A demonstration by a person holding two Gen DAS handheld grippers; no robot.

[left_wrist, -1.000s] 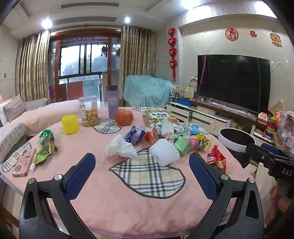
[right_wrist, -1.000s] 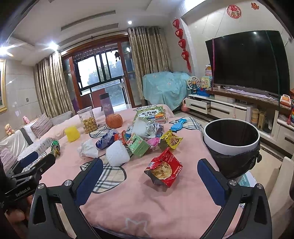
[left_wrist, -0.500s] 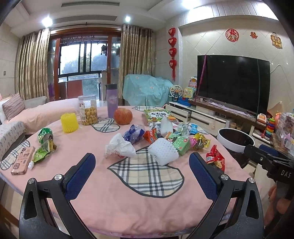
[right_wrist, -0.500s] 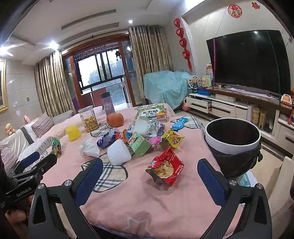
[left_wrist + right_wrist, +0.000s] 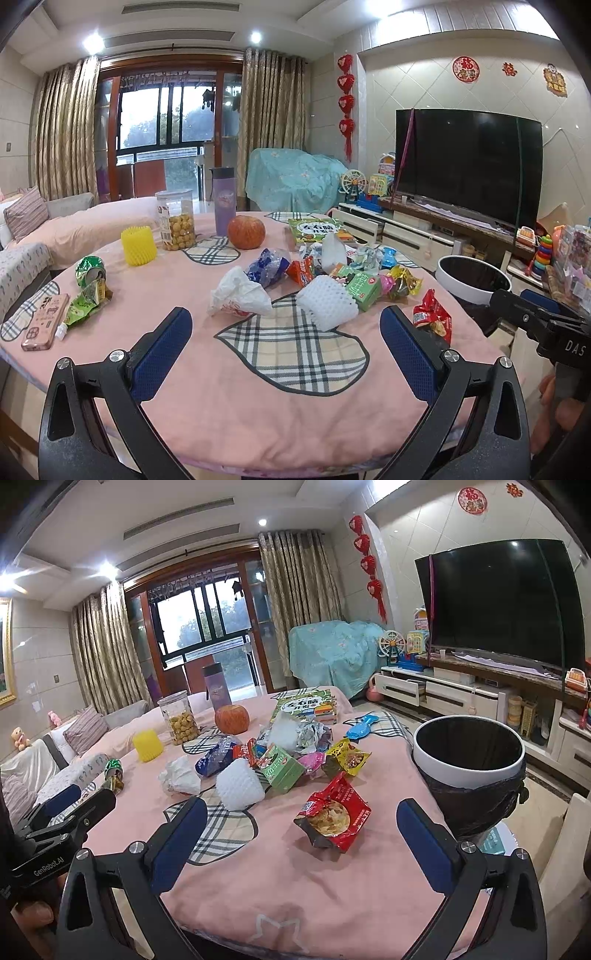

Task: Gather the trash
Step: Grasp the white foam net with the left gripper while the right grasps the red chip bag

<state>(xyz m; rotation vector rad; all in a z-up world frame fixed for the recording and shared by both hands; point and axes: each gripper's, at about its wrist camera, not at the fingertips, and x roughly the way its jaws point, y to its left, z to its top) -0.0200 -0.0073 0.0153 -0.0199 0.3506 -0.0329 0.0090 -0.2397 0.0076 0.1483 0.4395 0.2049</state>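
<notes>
Trash lies scattered on a round table with a pink cloth (image 5: 240, 391): a red snack packet (image 5: 334, 814) (image 5: 433, 318), a white foam net (image 5: 240, 782) (image 5: 327, 306), a crumpled white bag (image 5: 240, 293), a green carton (image 5: 282, 770), a yellow packet (image 5: 347, 757) and green wrappers (image 5: 88, 295) at the left. A white bin with a black liner (image 5: 469, 764) (image 5: 474, 277) stands beside the table's right edge. My left gripper (image 5: 286, 350) is open and empty above the near cloth. My right gripper (image 5: 301, 840) is open and empty just short of the red packet.
An orange fruit (image 5: 246, 232), a cookie jar (image 5: 175, 225), a purple bottle (image 5: 223, 201), a yellow foam sleeve (image 5: 138, 245), a book (image 5: 319, 229) and a pink phone (image 5: 44, 321) also sit on the table. A TV (image 5: 467, 166) and cabinet stand at the right.
Both views have drifted only slightly. The objects on the table have not moved and both grippers stay open.
</notes>
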